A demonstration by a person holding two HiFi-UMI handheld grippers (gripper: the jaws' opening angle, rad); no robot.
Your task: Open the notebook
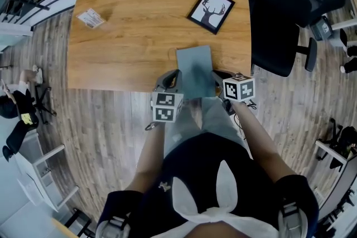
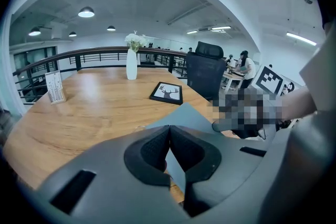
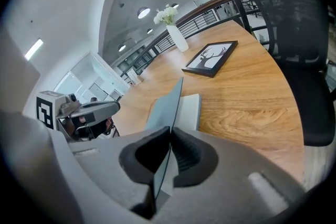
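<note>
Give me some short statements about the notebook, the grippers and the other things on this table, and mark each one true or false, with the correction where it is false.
1. The right gripper is shut on the notebook's cover. True.
2. The notebook lies at the far edge of the table. False: it lies at the near edge.
3. The framed picture shows a deer's head. True.
4. The vase is empty. False: it holds white flowers.
5. The cover lies flat on the pages. False: it is lifted, and a white page shows under it.
</note>
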